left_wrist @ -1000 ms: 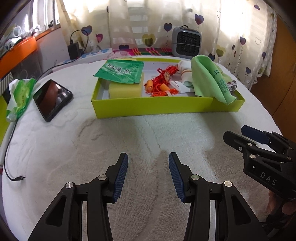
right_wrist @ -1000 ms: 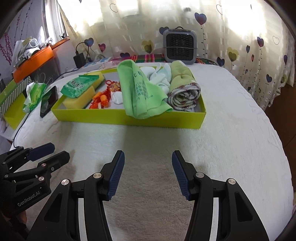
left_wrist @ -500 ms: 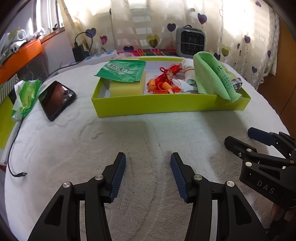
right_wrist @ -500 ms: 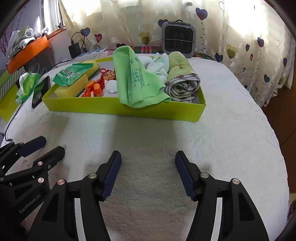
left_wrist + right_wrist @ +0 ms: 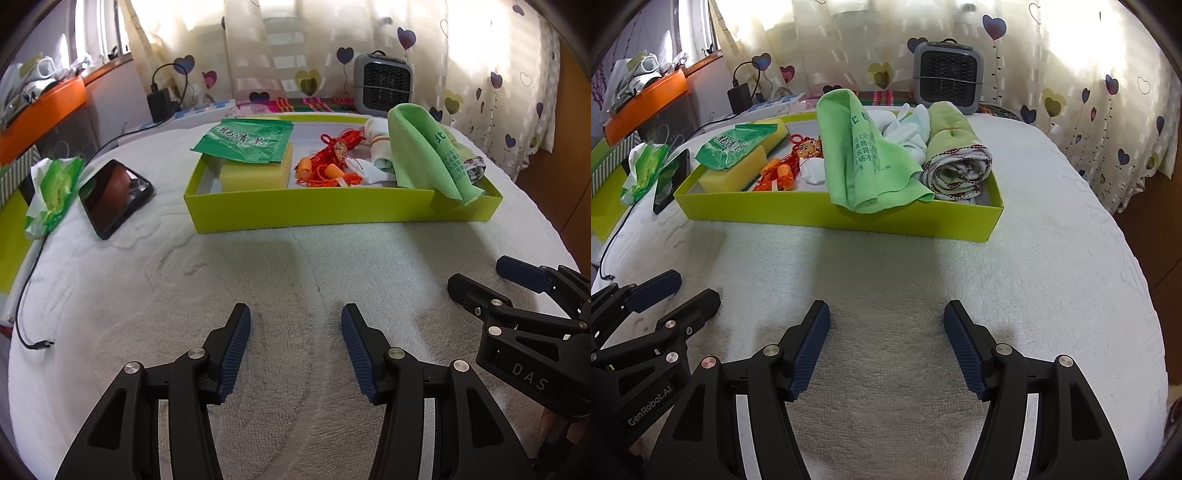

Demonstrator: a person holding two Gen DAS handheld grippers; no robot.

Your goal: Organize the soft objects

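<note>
The lime-green tray (image 5: 332, 216) lay with its long side running left to right across the white towel-covered surface (image 5: 295, 280). Left of it lay a tissue pack (image 5: 53, 188) and a phone (image 5: 114, 195). Inside, left to right: green packet (image 5: 245, 142) on yellow sponge (image 5: 255, 175), red tassels (image 5: 332, 158), white socks (image 5: 905, 129), green cloth (image 5: 868, 158), rolled towel (image 5: 956, 162). Nearer the cameras and well apart from the tray, the left gripper (image 5: 295, 332) was released and empty, and the right gripper (image 5: 886, 325) was opening on nothing.

Light: bright daylight through the curtains (image 5: 295, 55), glaring.
Shadows: soft, on the white cover (image 5: 886, 277).
Edges: fisheye bend, dark corners.
</note>
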